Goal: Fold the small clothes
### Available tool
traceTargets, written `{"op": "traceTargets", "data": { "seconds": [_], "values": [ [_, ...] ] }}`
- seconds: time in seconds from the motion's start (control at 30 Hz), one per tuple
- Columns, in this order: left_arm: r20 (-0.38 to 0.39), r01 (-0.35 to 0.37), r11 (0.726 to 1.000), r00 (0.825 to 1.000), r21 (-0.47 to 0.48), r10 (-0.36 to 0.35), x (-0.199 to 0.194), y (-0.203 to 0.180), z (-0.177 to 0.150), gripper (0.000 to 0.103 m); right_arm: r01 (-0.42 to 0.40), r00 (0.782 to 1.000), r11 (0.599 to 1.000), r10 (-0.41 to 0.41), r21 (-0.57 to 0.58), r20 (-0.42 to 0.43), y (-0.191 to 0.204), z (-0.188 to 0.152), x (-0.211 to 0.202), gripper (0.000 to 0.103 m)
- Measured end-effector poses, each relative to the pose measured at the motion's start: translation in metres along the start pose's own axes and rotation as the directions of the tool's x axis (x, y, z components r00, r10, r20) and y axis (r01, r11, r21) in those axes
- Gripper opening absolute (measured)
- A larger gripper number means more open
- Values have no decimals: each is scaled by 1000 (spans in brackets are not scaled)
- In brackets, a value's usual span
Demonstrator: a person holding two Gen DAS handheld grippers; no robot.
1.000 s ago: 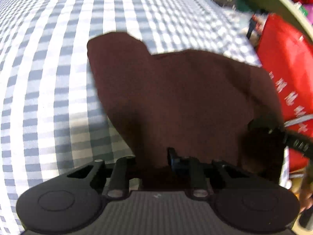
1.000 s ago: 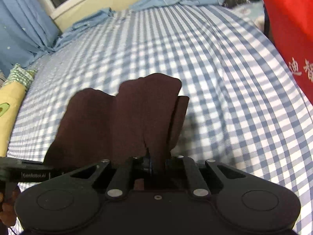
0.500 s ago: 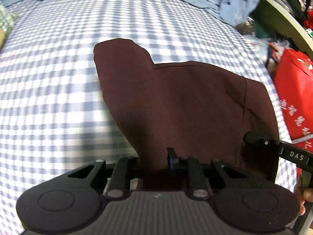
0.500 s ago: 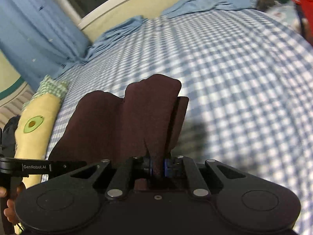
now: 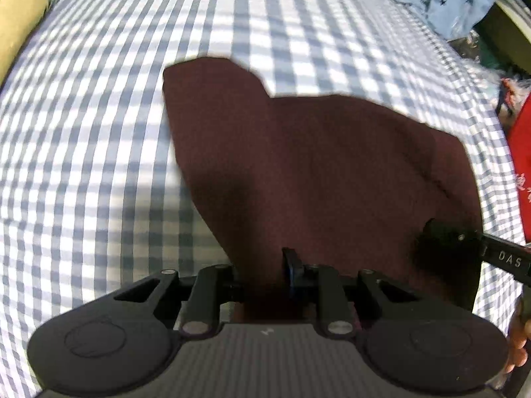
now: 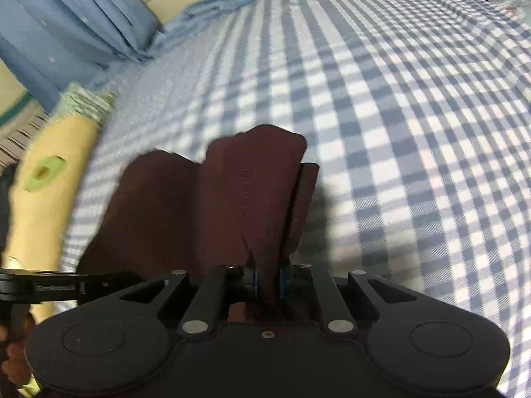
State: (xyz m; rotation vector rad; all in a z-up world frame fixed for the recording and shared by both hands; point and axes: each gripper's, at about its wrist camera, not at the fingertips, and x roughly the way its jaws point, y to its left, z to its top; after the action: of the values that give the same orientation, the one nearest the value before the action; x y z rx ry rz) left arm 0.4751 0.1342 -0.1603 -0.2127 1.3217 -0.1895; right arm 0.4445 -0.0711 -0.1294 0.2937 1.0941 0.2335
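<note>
Over the checked bed (image 5: 99, 132) I have both grippers pinching the same dark maroon garment (image 5: 315, 172), which hangs between them above the sheet. My left gripper (image 5: 265, 278) has a bunched edge of the cloth between its fingers; the jaws are easing apart a little, yet the fabric sits between the pads and hangs from them. My right gripper (image 6: 267, 282) is pressed almost together on a narrow fold of the garment, blue-edged pads tight against the cloth on either side. Seen from the left wrist, the garment spreads away from the fingers as a broad sheet with a rounded flap at its upper left, and the right gripper's black finger marked "DAS" grips its lower right corner. Seen from the right wrist, the cloth falls in several upright pleats and throws a shadow on the sheet just to its right; the left gripper shows at the lower left edge with part of a hand under it.

Blue-and-white checks cover the whole bed. A yellow pillow (image 6: 46, 192) with a green avocado print lies along its left side, blue curtains (image 6: 66, 23) hang behind it, light blue bedding (image 6: 212, 3) is crumpled at the far edge below a cream frame, and something red (image 5: 521, 152) stands off the right side.
</note>
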Motion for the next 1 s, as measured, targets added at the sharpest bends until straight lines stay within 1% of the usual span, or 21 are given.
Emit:
{"op": "traceTargets", "data": {
  "seconds": [0.07, 0.17, 0.2, 0.23, 0.3, 0.33, 0.37, 0.4, 0.43, 0.47, 0.53, 0.57, 0.6, 0.63, 0.67, 0.7, 0.83, 1.0],
  "values": [
    [-1, -12, 1000, 1000, 0, 12, 8, 2, -5, 26, 32, 999, 999, -32, 6, -6, -5, -5, 4, 14],
    [3, 1, 1000, 1000, -22, -1, 12, 8, -13, 29, 55, 998, 998, -55, 7, -6, -10, -5, 7, 18],
    [3, 6, 999, 1000, -32, -5, 14, 10, -14, 30, 66, 998, 998, -66, -5, -7, -10, -5, 8, 21],
    [2, 6, 999, 1000, -37, -6, 10, 15, -18, 33, 79, 997, 997, -80, -19, -9, -9, -5, 9, 26],
    [-2, -9, 999, 1000, -49, 9, 11, 17, -22, 44, 110, 994, 993, -111, -48, -14, -8, -6, 11, 33],
    [-8, -29, 998, 1000, -57, 28, 10, 16, -28, 54, 125, 992, 990, -126, -58, -16, -8, -6, 12, 39],
    [-13, -44, 997, 999, -61, 43, 10, 16, -30, 58, 134, 990, 989, -136, -67, -21, -9, -7, 13, 42],
    [-12, -53, 997, 999, -64, 52, 10, 16, -34, 64, 141, 989, 987, -143, -74, -26, -9, -5, 15, 47],
    [-7, -60, 996, 998, -72, 60, 10, 16, -37, 72, 145, 989, 986, -148, -81, -30, -10, -8, 16, 53],
    [0, -67, 994, 998, -86, 68, 7, 17, -41, 80, 148, 988, 985, -151, -87, -32, -11, -11, 15, 56],
    [5, -84, 990, 996, -114, 85, 2, 17, -47, 88, 148, 988, 984, -151, -98, -23, -13, -18, 11, 65],
    [8, -94, 987, 995, -127, 96, -2, 17, -50, 89, 145, 989, 984, -148, -100, -17, -14, -20, 8, 67],
    [12, -100, 986, 995, -137, 103, -5, 16, -53, 90, 142, 990, 985, -144, -102, -11, -14, -23, 5, 72],
    [17, -106, 983, 994, -148, 109, -6, 19, -55, 93, 139, 990, 985, -140, -101, -3, -14, -25, 1, 78],
    [23, -115, 980, 992, -160, 120, -10, 18, -58, 97, 137, 991, 986, -137, -99, 8, -14, -28, -3, 81],
    [30, -126, 978, 991, -169, 133, -14, 17, -61, 97, 135, 991, 986, -133, -97, 22, -14, -30, -8, 86],
    [81, -165, 971, 980, -170, 181, -35, 11, -71, 100, 121, 990, 988, -113, -92, 89, -12, -38, -31, 98],
    [172, -197, 966, 959, -169, 225, -66, -4, -86, 102, 108, 976, 988, -86, -105, 199, -7, -51, -68, 102]
  ]
}}
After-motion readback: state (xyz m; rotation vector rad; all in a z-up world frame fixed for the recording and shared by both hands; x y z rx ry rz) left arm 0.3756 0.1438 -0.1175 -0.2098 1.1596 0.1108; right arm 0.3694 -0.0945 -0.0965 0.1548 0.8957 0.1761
